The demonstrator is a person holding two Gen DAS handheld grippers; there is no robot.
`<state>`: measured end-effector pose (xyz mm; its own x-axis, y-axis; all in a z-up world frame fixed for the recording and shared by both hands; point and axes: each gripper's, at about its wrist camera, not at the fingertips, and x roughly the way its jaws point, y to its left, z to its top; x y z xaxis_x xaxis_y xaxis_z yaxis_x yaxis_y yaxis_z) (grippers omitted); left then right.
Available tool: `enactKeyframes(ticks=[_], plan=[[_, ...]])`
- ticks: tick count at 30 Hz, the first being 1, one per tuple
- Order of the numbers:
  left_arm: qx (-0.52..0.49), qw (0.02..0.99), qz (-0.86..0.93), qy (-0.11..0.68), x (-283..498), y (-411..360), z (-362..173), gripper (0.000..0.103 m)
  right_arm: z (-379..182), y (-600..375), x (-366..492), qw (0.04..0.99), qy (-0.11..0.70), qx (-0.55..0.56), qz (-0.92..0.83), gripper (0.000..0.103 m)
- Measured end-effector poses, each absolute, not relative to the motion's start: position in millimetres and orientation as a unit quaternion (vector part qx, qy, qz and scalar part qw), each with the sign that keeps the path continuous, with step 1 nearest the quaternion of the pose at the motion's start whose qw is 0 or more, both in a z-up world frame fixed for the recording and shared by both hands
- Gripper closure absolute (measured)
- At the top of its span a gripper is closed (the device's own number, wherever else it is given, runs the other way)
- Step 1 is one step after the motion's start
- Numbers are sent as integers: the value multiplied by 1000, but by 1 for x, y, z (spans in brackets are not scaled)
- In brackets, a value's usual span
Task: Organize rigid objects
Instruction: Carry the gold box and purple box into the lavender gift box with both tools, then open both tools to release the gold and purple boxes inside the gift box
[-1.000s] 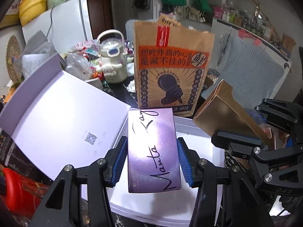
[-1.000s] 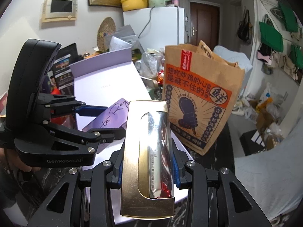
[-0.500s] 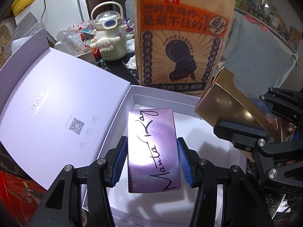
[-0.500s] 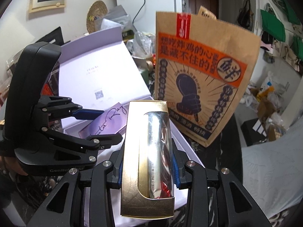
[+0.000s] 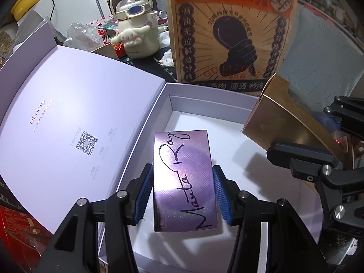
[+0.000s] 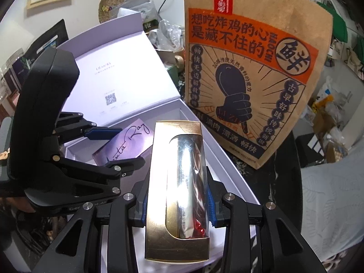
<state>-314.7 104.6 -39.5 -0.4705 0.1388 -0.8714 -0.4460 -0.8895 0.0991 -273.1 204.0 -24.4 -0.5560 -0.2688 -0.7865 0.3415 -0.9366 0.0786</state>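
Purple holographic flat box with "Manta Ray" script (image 5: 184, 182) is pinched flat between the left gripper (image 5: 183, 192) pads, hanging above the white floor of the open lavender gift box (image 5: 204, 104), not yet touching it. The right gripper (image 6: 176, 201) clamps a gold windowed carton with a foil pack inside (image 6: 177, 188), just right of the left gripper, over the gift box's near-right edge.

Risks:
- the two grippers sit close together; lowering both at once could knock the cartons or gripper frames together.
- gold carton may catch the gift box rim and tilt.
- brown paper takeaway bag (image 6: 252, 72) stands right behind the far wall; overshooting forward tips it.
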Motion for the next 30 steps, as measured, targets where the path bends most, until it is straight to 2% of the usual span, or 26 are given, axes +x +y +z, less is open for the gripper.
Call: enactKeyframes(ticks=[15, 28, 29, 30], plan=[[-503, 137, 839, 160, -327, 99, -67, 52, -54, 195, -291, 149, 74, 459, -873, 66], [-491, 125, 847, 162, -318, 92, -60, 52, -69, 196, -295, 144, 78, 481, -862, 64], [-493, 125, 847, 158, -317, 90, -60, 52, -68, 197, -294, 141, 80, 479, -863, 63], [-495, 125, 846, 155, -317, 89, -60, 52, -67, 197, -293, 138, 81, 477, -864, 56]])
